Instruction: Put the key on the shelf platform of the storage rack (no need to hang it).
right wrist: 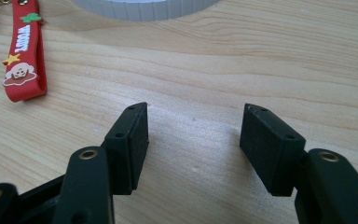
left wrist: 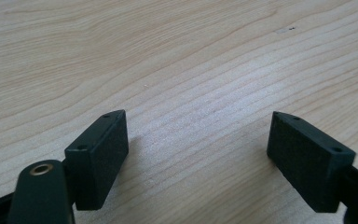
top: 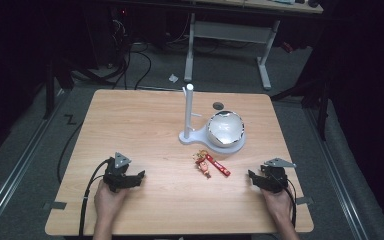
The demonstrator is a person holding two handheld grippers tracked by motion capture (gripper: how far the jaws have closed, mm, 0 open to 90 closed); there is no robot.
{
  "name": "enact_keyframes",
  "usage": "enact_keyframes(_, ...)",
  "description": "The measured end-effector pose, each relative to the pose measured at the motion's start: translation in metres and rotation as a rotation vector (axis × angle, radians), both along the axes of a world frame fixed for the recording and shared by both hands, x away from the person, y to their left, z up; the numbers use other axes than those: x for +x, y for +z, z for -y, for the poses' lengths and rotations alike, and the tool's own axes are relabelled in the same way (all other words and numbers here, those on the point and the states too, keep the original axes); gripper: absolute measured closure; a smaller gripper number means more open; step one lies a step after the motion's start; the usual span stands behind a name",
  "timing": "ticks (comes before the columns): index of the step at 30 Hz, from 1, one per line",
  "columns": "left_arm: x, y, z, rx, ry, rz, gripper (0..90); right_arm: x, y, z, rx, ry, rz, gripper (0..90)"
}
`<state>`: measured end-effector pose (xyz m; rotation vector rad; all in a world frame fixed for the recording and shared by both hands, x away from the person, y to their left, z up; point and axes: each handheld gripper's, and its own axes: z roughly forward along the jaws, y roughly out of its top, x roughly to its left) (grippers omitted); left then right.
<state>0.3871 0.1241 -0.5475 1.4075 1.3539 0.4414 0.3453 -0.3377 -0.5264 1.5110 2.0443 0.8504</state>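
Landmark is the white plastic stand (top: 211,138) with a tall upright post and a round base, sitting right of centre on your light wooden desk (top: 145,125). A shiny silver bowl-shaped dome (top: 225,128) rests on the stand's round base. The red rubber strap keychain (top: 211,164) with small charms lies flat on the desk just in front of the stand, apart from it. In the right gripper view the red strap (right wrist: 24,53) lies ahead and to the left, the stand's ribbed white edge (right wrist: 144,8) beyond it. Your left tongs (top: 141,175) sit well to the stand's front-left, near the desk's front edge, spread wide, holding nothing (left wrist: 196,140). Your right tongs (top: 251,176) sit front-right of the stand, also spread wide and empty (right wrist: 193,140), resting low over bare wood.
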Motion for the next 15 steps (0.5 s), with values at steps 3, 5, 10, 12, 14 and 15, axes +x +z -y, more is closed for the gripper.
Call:
enact_keyframes(3, 0.000, 0.000, 0.000, 0.000, 0.000, 0.000, 20.8, -0.002, 0.001, -0.001, 0.014, 0.005, 0.014, 42.8)
enact_keyframes(5, 0.000, 0.000, 0.000, 0.000, 0.000, 0.000, 20.8, -0.003, 0.002, -0.001, 0.019, 0.006, 0.020, 42.9)
enact_keyframes(10, 0.000, 0.000, 0.000, 0.000, 0.000, 0.000, 20.8, -0.006, 0.007, -0.004, 0.041, 0.019, 0.031, 44.0)
enact_keyframes(12, 0.000, 0.000, 0.000, 0.000, 0.001, 0.000, 20.9, -0.007, 0.009, -0.006, 0.054, 0.030, 0.037, 44.3)
enact_keyframes(14, 0.000, 0.000, 0.000, -0.001, 0.001, 0.000, 21.0, -0.008, 0.011, -0.008, 0.055, 0.038, 0.040, 44.5)
enact_keyframes(15, 0.000, 0.000, 0.000, -0.001, 0.002, 0.001, 21.0, -0.008, 0.012, -0.009, 0.059, 0.040, 0.041, 44.6)
